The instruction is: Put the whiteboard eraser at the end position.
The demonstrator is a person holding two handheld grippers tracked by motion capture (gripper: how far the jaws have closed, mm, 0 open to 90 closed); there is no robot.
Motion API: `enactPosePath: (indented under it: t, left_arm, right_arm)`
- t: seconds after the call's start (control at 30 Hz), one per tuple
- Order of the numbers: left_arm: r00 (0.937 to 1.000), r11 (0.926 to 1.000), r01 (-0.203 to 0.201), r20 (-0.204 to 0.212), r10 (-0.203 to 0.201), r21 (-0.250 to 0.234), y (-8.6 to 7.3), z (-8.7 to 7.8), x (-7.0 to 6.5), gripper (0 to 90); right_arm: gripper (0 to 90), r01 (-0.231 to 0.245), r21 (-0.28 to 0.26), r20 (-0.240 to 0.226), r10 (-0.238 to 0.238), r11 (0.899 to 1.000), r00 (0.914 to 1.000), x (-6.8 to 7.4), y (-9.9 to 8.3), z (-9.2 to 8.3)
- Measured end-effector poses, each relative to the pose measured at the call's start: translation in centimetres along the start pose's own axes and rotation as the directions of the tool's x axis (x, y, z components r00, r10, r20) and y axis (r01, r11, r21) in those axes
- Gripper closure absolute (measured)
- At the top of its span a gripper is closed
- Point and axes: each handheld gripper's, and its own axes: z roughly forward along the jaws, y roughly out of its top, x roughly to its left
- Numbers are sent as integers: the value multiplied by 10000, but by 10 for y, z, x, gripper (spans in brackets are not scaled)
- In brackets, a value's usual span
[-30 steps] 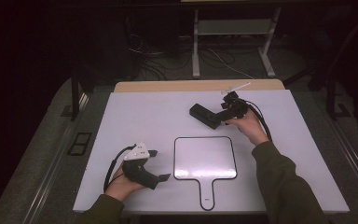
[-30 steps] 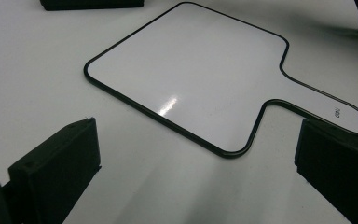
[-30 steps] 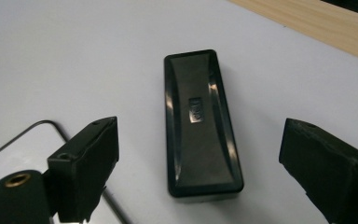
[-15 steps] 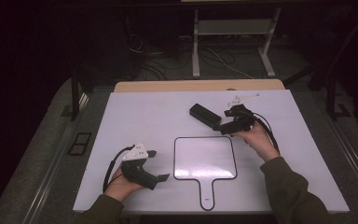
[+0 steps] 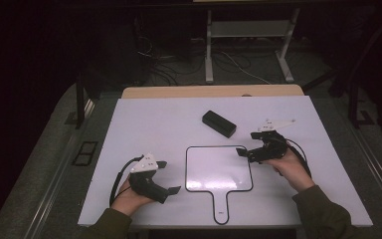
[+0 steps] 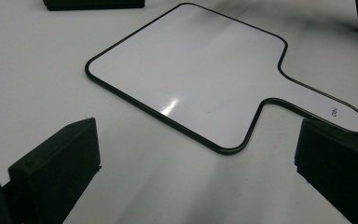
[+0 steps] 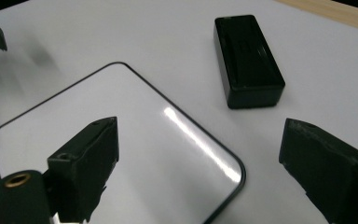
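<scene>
- High view: the white table carries a paddle-shaped whiteboard with a black edge, near the middle front, its handle pointing to 6 o'clock. A black block lies at 12 o'clock from the board, apart from it.
- High view: the right gripper is at 3 o'clock from the board, just beside its upper right corner, with the jaws pointing to 9 o'clock. The jaws stand apart and hold nothing.
- High view: the left gripper is at 9 o'clock from the board, near its lower left side. Its 2 jaws are spread wide and empty.
- Left gripper view: the 2 black jaws rise at 7 o'clock and 4 o'clock of the picture, far from each other, with bare table between them. The whiteboard lies ahead, with the handle toward 3 o'clock. An end of the black block is at 11 o'clock.
- Right gripper view: the jaws are open with nothing between them; a corner of the whiteboard lies below them. The black block is at 1 o'clock, not touching the board.
</scene>
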Motion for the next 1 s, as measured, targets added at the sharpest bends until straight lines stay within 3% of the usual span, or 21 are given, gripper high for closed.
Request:
enactPosePath:
  t: [0.4,0.63,1.0]
  left_arm:
    - [10000,10000,17,-18,-17,-6,0,-1,-1,0]
    - [10000,10000,-47,-39,47,-5,0,-2,0,0]
    - [9999,10000,-32,-109,32,-50,0,-3,-1,0]
  right_arm:
    - [107,71,-642,307,-52,9979,9995,14,-33,-30]
    - [107,114,-553,538,-84,9984,9985,20,-56,-39]
    - [107,-119,-749,486,156,9971,9987,23,-83,-54]
